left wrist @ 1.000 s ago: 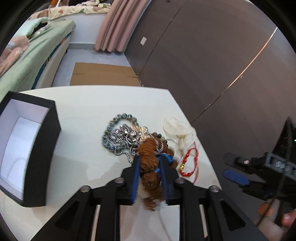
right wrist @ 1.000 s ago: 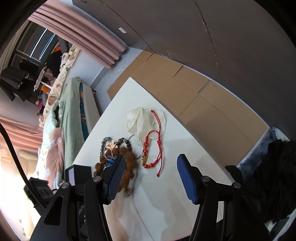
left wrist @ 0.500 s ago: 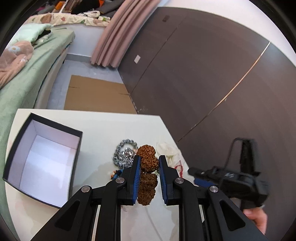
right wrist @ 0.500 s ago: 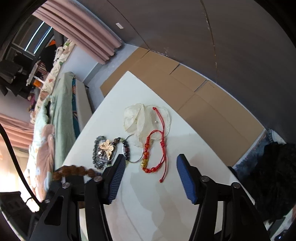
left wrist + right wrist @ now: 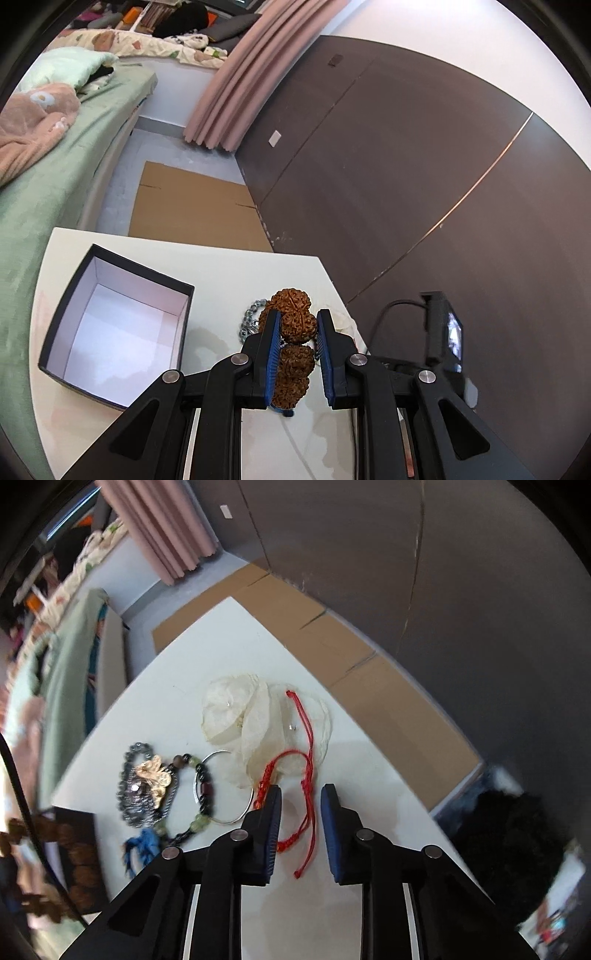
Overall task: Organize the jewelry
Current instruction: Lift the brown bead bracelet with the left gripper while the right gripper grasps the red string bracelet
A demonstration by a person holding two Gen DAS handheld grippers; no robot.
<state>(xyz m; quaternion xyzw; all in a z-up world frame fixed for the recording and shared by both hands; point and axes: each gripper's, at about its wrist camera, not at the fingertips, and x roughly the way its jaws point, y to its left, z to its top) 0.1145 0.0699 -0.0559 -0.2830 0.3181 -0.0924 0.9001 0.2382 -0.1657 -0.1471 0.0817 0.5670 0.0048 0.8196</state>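
My left gripper [image 5: 295, 325] is shut on a brown bead bracelet [image 5: 293, 325] and holds it above the white table [image 5: 229, 269]. An open black box with a white inside [image 5: 110, 325] stands to its left. My right gripper [image 5: 298, 801] has narrowed around the red string bracelet [image 5: 303, 775], which lies on the table between its fingers; I cannot tell if it grips. A silver chain with a gold butterfly [image 5: 147, 786], a dark bead bracelet [image 5: 201, 801] and a silver bangle [image 5: 225, 786] lie to the left. The brown beads also show, blurred, at the right view's left edge [image 5: 70, 845].
A crumpled translucent pouch [image 5: 251, 716] lies behind the red string. A blue tassel [image 5: 142, 843] lies near the chain. Flat cardboard [image 5: 332, 638] covers the floor beyond the table. A bed [image 5: 44, 177] is on the left, a dark wall on the right.
My left gripper has lifted the brown bead bracelet off the jewelry pile. My right gripper has dropped over the red string bracelet and its fingers have closed in.
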